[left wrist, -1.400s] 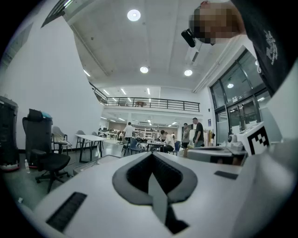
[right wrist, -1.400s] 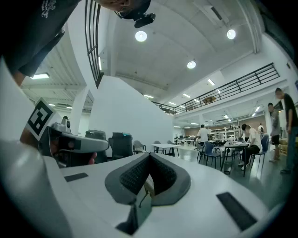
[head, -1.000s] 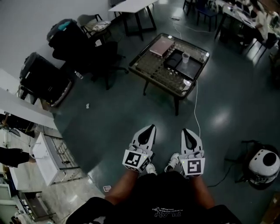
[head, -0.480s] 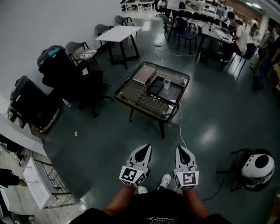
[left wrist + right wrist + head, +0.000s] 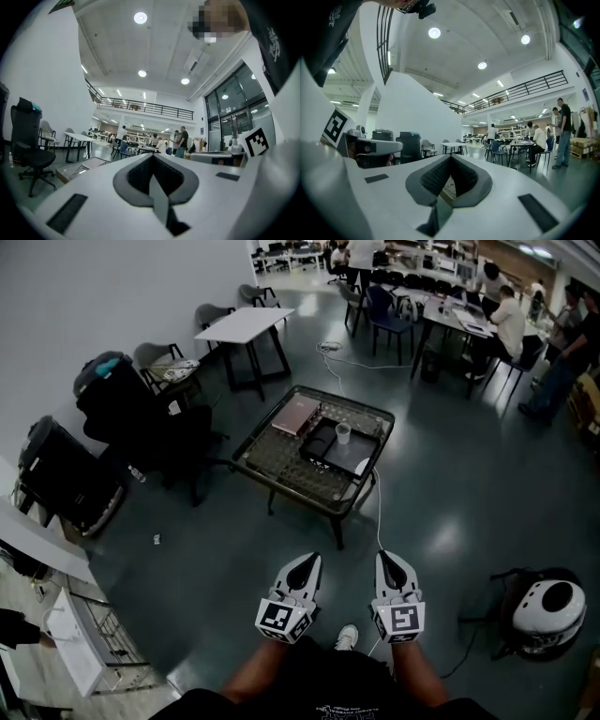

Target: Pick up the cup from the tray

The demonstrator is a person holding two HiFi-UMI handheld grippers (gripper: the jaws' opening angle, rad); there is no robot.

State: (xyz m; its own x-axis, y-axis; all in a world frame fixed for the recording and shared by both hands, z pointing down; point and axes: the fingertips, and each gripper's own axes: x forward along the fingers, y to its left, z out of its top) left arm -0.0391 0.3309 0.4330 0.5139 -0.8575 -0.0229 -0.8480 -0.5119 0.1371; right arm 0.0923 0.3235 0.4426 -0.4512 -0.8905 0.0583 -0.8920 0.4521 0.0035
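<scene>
- Left gripper hung low in front of the person, jaws closed, nothing between them.
- Right gripper sat just beside it, jaws pressed together too, empty.
- Both were over the floor, well apart from the table.
- The cup stood upright on the black tray, at the tray's far side.
- The tray lay on the table's right half, toward the far right corner.
- A pink book lay just left of the tray, at the far edge.
</scene>
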